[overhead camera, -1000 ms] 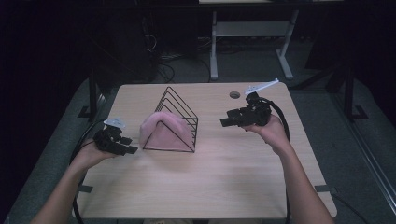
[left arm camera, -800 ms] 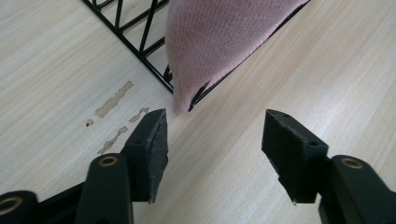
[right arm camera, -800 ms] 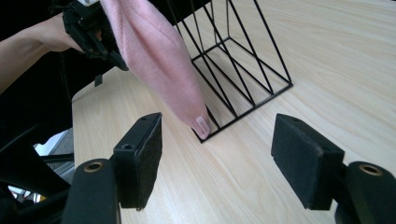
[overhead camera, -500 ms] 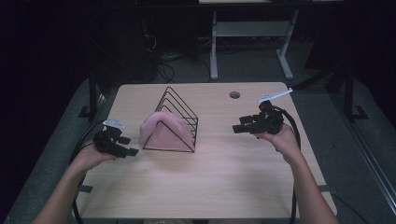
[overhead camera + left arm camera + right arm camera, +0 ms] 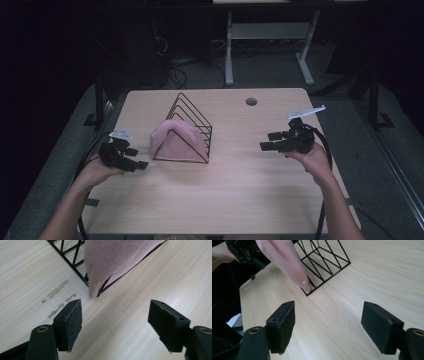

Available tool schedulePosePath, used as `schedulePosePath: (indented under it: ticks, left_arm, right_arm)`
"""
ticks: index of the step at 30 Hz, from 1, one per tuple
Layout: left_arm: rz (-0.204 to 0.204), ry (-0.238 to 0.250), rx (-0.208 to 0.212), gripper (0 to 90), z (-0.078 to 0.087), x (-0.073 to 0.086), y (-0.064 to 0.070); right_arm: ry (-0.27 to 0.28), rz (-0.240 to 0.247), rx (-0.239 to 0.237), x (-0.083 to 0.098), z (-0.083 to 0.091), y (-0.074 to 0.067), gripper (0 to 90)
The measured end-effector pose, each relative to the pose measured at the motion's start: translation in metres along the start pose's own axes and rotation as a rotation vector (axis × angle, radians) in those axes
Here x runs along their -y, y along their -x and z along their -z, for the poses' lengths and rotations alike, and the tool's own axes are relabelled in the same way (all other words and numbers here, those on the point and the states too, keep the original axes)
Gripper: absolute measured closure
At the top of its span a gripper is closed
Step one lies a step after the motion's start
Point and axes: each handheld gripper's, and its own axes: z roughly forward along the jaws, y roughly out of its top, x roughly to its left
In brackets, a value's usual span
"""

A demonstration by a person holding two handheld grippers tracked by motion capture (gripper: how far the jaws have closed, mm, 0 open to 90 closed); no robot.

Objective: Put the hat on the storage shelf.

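Observation:
A black wire rack (image 5: 194, 121), triangular in profile, stands on the wooden table (image 5: 240, 192) left of centre. A pink cloth (image 5: 175, 141) is draped over its near end. My left gripper (image 5: 137, 158) rests just left of the rack, and its jaws have just been opening. They stand open with nothing between them, facing the cloth's corner (image 5: 100, 285) and the rack's wire (image 5: 72, 263). My right gripper (image 5: 266, 142) hovers right of the rack with its jaws also just opened wide and empty. Ahead of it lie the cloth (image 5: 287, 262) and the rack (image 5: 327, 262).
A round cable hole (image 5: 251, 101) sits near the table's far edge. Scuffed patches (image 5: 57, 290) mark the wood near the rack's corner. Behind the table are a white desk frame (image 5: 230, 45) and floor cables (image 5: 175, 75). Bare wood lies between the rack and my right gripper.
My right hand has drifted right and toward the near edge, away from the rack. The left hand has stayed beside the rack.

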Motion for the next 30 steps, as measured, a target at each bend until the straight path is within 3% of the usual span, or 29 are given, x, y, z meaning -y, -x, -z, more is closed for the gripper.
schedulePosePath:
  ticks: [24,30]
  left_arm:
    - [0.023,0.030,0.002,27.4,-0.009,0.019,0.015]
    - [0.004,0.032,-0.003,27.4,-0.010,0.025,0.023]
  right_arm:
    - [-0.015,-0.075,0.048,0.062,0.020,0.009,26.8]
    - [-0.044,-0.073,0.051,0.076,0.024,0.007,26.2]
